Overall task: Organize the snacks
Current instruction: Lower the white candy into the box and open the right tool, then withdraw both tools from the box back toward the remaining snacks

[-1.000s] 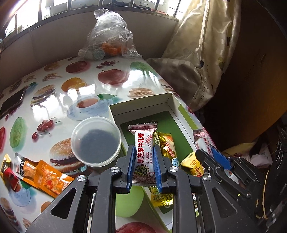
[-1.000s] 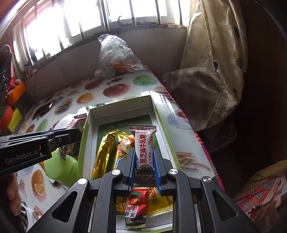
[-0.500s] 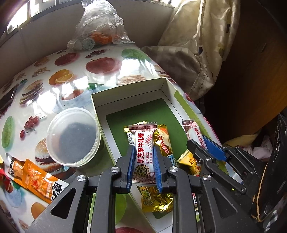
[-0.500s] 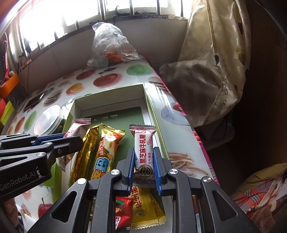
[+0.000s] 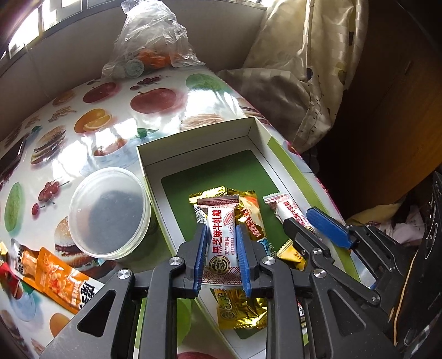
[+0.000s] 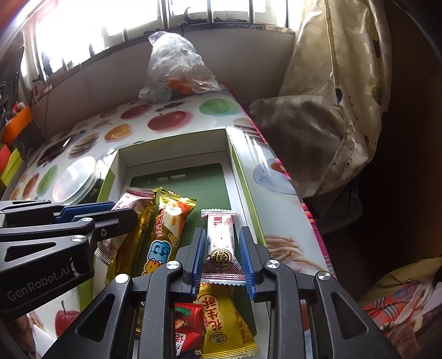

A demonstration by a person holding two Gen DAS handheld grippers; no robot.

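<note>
White nougat bar (image 5: 221, 237) clamped in left tongs (image 5: 221, 243); right tongs (image 6: 221, 254) just opening, second bar (image 6: 221, 234) loose between

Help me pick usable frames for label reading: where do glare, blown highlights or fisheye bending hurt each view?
Left wrist view: window glare streaks the glossy tablecloth; the box walls bow from fisheye; the wrapper text between the fingers is sharp. Right wrist view: the window is blown out white, the right side falls dark, and the white candy bar is partly washed out.
</note>
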